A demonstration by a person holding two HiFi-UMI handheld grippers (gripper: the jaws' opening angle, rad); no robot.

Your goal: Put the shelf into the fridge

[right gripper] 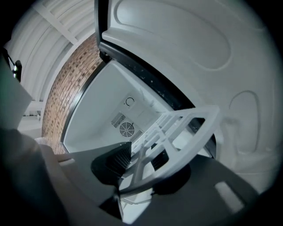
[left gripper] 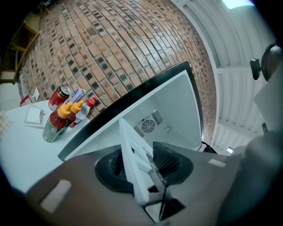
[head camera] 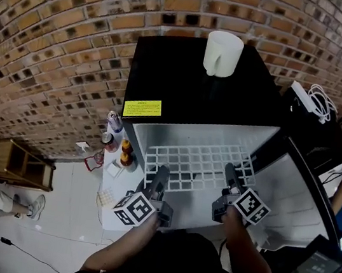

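Shelf (head camera: 199, 160) gripped in left tongs (head camera: 161, 176), right tongs (head camera: 231, 176) (near edge)

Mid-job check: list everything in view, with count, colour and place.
fridge: one, black, centre, door open
shelf: one, white, partly inside fridge
mug: one, white, on fridge top
sticker: one, yellow, fridge top's front edge
side table: one, white, left of fridge
bottles: about three, yellow and red caps, on side table
can: one, red, beside bottles
wooden rack: one, brown, floor, far left
power strip: one, white, right of fridge
left gripper: one, dark, shut on shelf
right gripper: one, dark, shut on shelf
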